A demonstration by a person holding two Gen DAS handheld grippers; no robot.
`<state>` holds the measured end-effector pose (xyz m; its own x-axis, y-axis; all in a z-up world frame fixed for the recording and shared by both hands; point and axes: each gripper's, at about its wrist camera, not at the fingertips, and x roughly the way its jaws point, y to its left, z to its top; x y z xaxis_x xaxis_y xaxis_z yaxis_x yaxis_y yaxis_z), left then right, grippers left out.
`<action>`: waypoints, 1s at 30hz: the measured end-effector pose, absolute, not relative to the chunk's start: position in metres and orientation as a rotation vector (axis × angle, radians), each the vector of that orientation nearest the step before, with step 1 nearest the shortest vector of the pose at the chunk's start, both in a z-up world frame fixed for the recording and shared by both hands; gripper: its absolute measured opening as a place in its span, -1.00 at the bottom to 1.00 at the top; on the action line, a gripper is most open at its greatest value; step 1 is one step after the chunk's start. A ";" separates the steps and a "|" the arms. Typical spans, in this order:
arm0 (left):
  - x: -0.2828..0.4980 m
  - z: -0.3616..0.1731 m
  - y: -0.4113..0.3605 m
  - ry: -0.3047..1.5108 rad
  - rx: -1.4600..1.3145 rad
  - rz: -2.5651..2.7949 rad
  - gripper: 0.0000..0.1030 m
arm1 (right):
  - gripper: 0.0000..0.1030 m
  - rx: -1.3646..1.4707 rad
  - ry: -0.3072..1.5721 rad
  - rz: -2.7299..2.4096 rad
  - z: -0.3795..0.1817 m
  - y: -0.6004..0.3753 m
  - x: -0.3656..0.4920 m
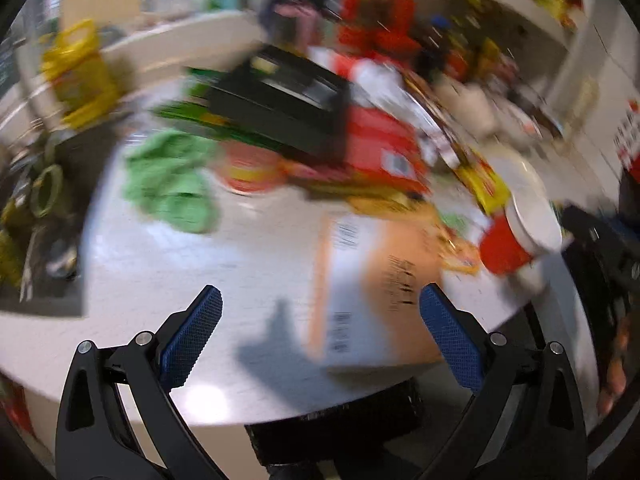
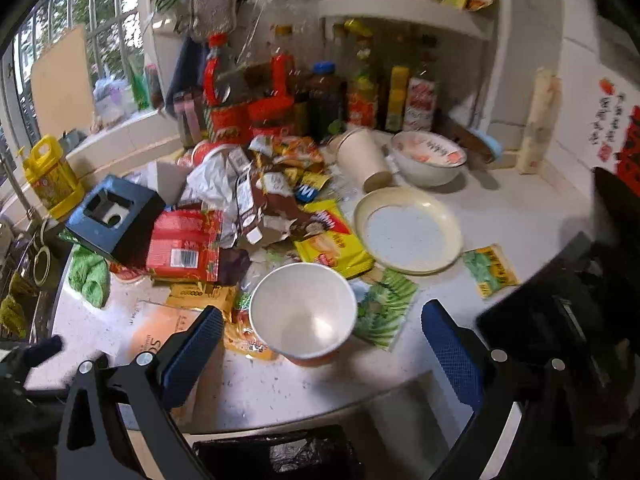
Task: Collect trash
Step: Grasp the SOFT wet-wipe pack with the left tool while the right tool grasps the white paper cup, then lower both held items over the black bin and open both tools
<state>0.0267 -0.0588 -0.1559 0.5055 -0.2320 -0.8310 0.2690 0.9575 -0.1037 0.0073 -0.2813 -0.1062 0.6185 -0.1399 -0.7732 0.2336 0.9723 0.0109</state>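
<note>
Both hand-held grippers, left (image 1: 320,320) and right (image 2: 322,334), hang wide open and empty above the worktop (image 2: 304,392); trash lies heaped there: a paper cup (image 2: 303,313) between the right fingers, wrappers (image 2: 334,242) beside a plate (image 2: 408,230), a flat carton (image 1: 372,284) under the left; a lined bin (image 2: 276,454) sits below the edge.

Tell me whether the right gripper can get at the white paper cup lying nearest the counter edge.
Probably yes. The right gripper is open, and the white paper cup lies straight ahead between its fingers, mouth toward the camera. Nothing stands in front; wrappers only flank it.
</note>
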 end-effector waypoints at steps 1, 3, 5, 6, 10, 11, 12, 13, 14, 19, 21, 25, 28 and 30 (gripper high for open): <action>0.028 -0.162 -0.067 0.996 0.056 -0.324 0.87 | 0.90 0.103 0.898 -0.210 -0.114 -0.282 0.015; 0.031 -0.174 -0.084 1.011 0.095 -0.360 0.87 | 0.90 0.098 0.935 -0.187 -0.126 -0.282 0.029; 0.037 -0.188 -0.096 1.042 0.120 -0.382 0.87 | 0.90 0.088 0.966 -0.186 -0.136 -0.283 0.042; 0.041 -0.196 -0.100 1.062 0.122 -0.375 0.87 | 0.90 0.082 0.984 -0.184 -0.142 -0.284 0.048; 0.052 -0.210 -0.106 1.099 0.113 -0.355 0.87 | 0.90 0.075 1.036 -0.189 -0.161 -0.287 0.064; 0.054 -0.212 -0.109 1.087 0.135 -0.347 0.87 | 0.89 0.078 1.047 -0.185 -0.165 -0.288 0.065; 0.053 -0.214 -0.112 1.071 0.170 -0.345 0.87 | 0.88 0.074 1.056 -0.181 -0.169 -0.288 0.066; 0.053 -0.216 -0.114 1.060 0.193 -0.344 0.87 | 0.79 0.068 1.061 -0.175 -0.172 -0.288 0.068; 0.053 -0.216 -0.114 1.049 0.200 -0.347 0.85 | 0.55 0.058 1.066 -0.169 -0.175 -0.287 0.068; 0.053 -0.211 -0.111 1.011 0.203 -0.343 0.50 | 0.13 0.061 1.065 -0.125 -0.180 -0.289 0.064; 0.050 -0.207 -0.109 0.990 0.219 -0.342 0.37 | 0.11 0.082 1.040 -0.126 -0.174 -0.292 0.059; 0.041 -0.193 -0.092 0.966 0.180 -0.339 0.35 | 0.11 0.109 0.982 -0.099 -0.145 -0.294 0.047; 0.028 -0.174 -0.068 0.940 0.125 -0.358 0.35 | 0.11 0.105 0.946 -0.061 -0.122 -0.287 0.033; 0.011 -0.161 -0.052 0.916 0.110 -0.374 0.35 | 0.12 0.098 0.931 -0.014 -0.108 -0.278 0.016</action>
<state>0.0108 -0.0523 -0.1608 0.5496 -0.2694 -0.7908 0.3618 0.9299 -0.0654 0.0158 -0.2785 -0.1078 0.5976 0.0301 -0.8012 0.0547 0.9954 0.0782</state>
